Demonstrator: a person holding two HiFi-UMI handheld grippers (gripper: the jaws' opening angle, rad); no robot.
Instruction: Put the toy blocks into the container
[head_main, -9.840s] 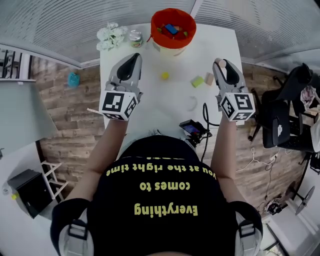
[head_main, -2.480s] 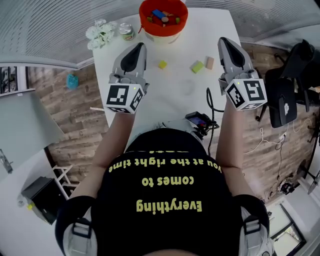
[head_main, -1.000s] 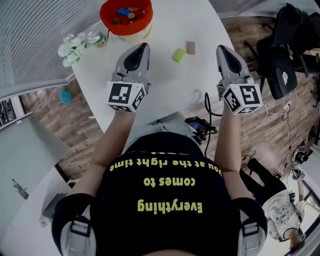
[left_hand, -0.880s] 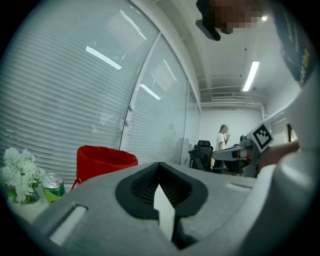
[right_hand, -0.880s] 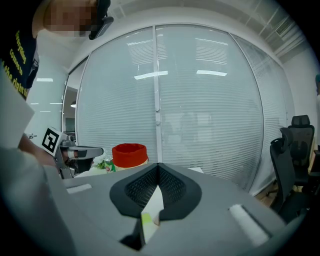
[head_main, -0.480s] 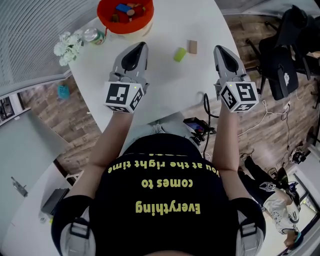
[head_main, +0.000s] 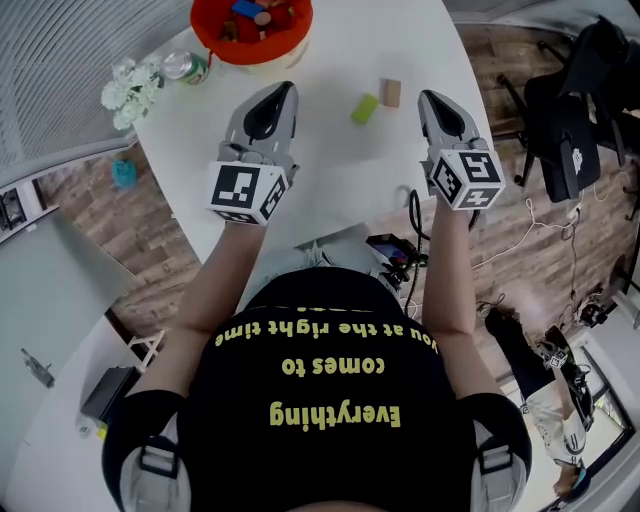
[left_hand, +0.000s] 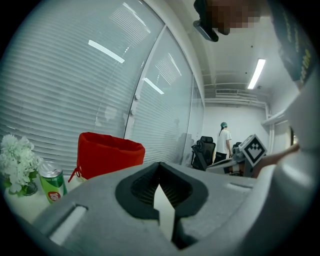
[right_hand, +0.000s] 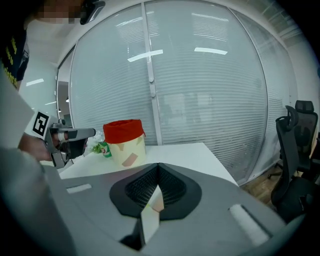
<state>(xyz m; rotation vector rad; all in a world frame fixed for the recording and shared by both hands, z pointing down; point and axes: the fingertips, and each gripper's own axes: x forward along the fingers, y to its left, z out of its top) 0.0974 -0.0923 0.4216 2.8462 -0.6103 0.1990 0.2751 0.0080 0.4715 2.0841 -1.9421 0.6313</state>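
Red-rimmed container (head_main: 251, 25) at table's (head_main: 330, 170) far edge, part filled. Lowered right gripper (head_main: 430, 98) beside green block (head_main: 364, 108) and tan block (head_main: 390, 92). Shut and empty, like left gripper (head_main: 284, 90). Must open before any grasp.

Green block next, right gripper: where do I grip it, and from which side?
Grip the green block across its two long faces, mid-length. It lies flat and slanted on the table, so come from its near side with the right gripper, jaws turned to the slant; the tan block sits close beyond. Open first: the jaws are shut.
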